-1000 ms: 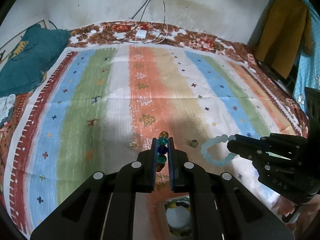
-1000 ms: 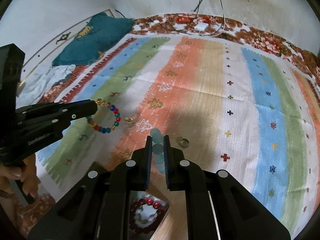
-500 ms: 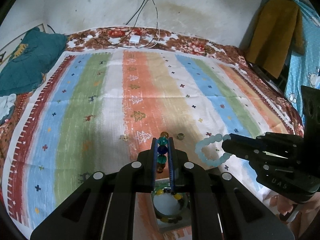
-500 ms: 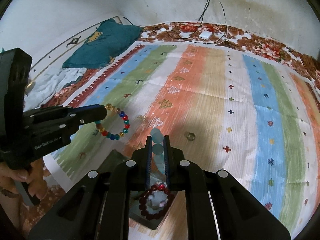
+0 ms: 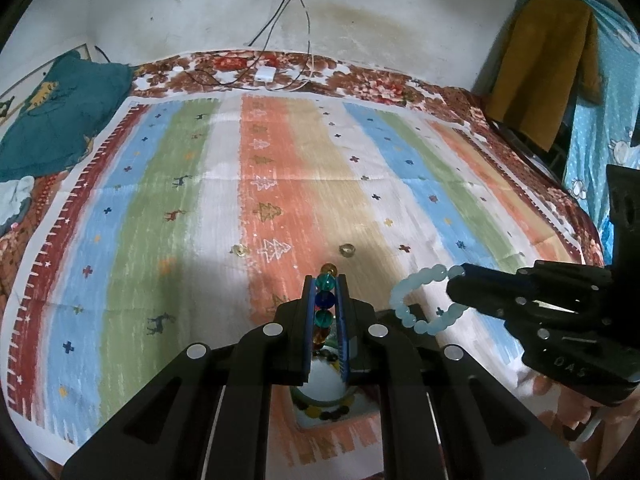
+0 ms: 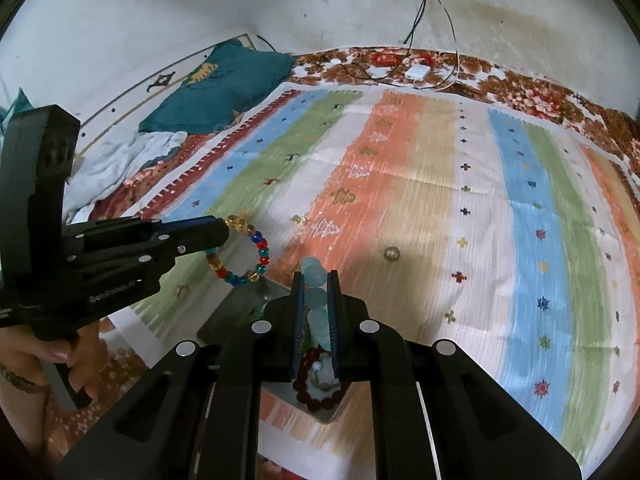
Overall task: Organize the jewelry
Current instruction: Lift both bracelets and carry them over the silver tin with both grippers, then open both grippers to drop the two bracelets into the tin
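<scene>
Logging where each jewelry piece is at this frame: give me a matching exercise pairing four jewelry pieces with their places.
Things:
1. multicoloured glass bead bracelet
2. pale blue translucent bead bracelet
3. dark red bead bracelet
4. small round ring

Places:
A. lying loose on the striped cloth
B. clamped in the right gripper
C. clamped in the left gripper
D. around a stand in the tray below the right gripper

Pairs: 1-C, 2-B, 3-D, 4-A
</scene>
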`<action>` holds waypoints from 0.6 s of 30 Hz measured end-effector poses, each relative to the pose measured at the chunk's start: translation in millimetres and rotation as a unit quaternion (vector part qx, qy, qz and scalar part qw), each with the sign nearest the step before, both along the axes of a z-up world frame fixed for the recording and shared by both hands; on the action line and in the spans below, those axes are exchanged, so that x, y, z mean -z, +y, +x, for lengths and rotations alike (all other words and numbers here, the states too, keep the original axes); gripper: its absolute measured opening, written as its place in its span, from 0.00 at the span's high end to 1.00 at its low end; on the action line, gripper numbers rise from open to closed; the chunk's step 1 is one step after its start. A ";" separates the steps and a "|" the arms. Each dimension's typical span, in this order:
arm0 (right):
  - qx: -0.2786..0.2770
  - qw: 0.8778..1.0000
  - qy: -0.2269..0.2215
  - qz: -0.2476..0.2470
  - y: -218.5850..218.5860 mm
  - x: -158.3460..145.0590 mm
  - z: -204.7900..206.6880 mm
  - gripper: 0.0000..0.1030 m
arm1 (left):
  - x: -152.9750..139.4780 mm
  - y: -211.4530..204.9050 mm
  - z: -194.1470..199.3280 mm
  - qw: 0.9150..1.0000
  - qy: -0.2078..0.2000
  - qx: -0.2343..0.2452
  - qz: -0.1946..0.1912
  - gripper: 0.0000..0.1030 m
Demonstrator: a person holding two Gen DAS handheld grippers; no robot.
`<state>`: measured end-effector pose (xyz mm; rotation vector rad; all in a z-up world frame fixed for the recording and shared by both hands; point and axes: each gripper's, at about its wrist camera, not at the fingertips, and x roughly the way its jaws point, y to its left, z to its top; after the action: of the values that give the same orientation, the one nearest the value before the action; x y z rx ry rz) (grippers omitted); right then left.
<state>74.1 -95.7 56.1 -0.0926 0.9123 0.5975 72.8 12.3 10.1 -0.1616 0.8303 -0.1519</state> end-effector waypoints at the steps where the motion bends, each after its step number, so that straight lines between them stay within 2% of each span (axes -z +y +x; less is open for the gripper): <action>1: 0.000 1.000 0.001 0.000 -0.1 0.5 -1.5 0.88 | 0.3 -1.0 -1.4 1.000 0.000 0.001 0.000 0.91; 14: -0.004 1.000 0.016 0.000 -3.6 9.1 -17.6 0.88 | 4.0 -8.7 -18.1 1.000 0.004 0.008 -0.007 0.91; 18: -0.010 1.000 0.029 0.003 -3.3 12.9 -18.8 0.88 | 14.6 -7.6 -18.0 0.999 0.031 0.007 -0.028 0.91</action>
<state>55.3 -98.9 43.1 -0.0786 0.9667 0.6246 54.8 4.8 -4.4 -0.2137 0.8896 -0.1844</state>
